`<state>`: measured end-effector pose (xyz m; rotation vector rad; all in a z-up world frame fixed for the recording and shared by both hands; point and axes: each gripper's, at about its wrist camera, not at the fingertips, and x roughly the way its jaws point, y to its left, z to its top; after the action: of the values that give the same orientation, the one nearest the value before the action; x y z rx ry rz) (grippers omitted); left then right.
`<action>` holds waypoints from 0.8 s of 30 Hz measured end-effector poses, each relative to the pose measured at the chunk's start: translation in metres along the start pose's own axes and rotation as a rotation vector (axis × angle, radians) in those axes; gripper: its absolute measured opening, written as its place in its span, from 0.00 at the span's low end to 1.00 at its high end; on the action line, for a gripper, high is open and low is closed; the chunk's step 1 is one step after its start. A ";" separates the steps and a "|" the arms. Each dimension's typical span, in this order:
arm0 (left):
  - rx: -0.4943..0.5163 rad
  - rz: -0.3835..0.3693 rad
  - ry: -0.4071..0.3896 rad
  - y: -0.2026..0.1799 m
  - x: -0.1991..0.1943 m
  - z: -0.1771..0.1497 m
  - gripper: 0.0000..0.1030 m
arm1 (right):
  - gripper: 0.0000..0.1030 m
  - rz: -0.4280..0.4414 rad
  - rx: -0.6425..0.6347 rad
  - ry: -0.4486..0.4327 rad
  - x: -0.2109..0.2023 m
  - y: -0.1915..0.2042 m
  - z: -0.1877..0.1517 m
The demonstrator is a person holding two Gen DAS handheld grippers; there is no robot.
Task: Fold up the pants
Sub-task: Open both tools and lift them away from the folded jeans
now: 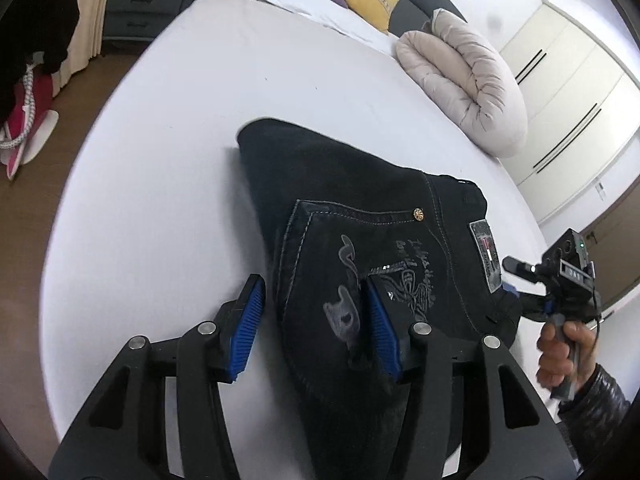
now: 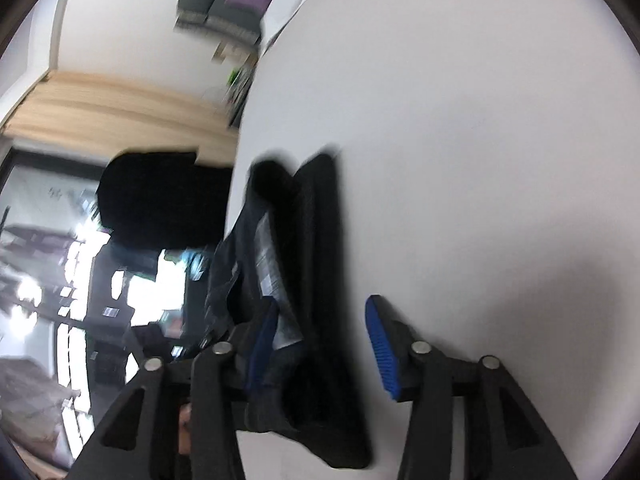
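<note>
Left tongs (image 1: 316, 320): blue pads apart, straddling the near edge of the folded black denim pants (image 1: 360, 216), not pinching.
Right tongs (image 2: 320, 344): apart at the waistband end, cloth loose between.
Pants: on the white bed sheet (image 1: 168, 160), long axis running away from both.
Nearer: both equally, judging by reach.

The dark, nearly black denim pants (image 1: 360, 248) are lying folded into a compact stack on the white bed (image 1: 192, 128), showing a back pocket with pale stitching, a grey embroidered design, a small brass rivet and a rectangular waistband patch, with the waistband end sitting near the bed's edge.
</note>
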<state>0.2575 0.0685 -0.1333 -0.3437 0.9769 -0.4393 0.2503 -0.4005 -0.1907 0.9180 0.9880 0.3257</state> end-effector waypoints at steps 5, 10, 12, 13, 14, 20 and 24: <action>-0.016 -0.018 -0.094 -0.013 -0.031 -0.008 0.48 | 0.48 0.111 -0.098 0.005 -0.016 0.038 -0.025; -0.029 -0.031 -0.077 -0.044 -0.038 -0.034 0.53 | 0.48 0.166 -0.173 0.103 0.019 0.085 -0.056; -0.026 -0.029 -0.079 -0.051 -0.047 -0.051 0.53 | 0.48 0.130 -0.162 0.118 0.031 0.082 -0.064; -0.030 -0.030 -0.072 -0.054 -0.050 -0.056 0.53 | 0.48 0.108 -0.152 0.119 0.029 0.075 -0.067; -0.040 -0.022 -0.061 -0.055 -0.054 -0.064 0.53 | 0.46 0.073 -0.124 0.111 0.026 0.066 -0.069; 0.034 0.112 -0.126 -0.072 -0.114 -0.100 0.56 | 0.41 0.003 -0.115 -0.015 -0.041 0.053 -0.099; 0.157 0.218 -0.351 -0.114 -0.192 -0.121 0.81 | 0.52 -0.108 -0.228 -0.187 -0.106 0.079 -0.134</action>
<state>0.0389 0.0572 -0.0057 -0.1613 0.6242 -0.2434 0.0941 -0.3498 -0.0984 0.6726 0.8067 0.2505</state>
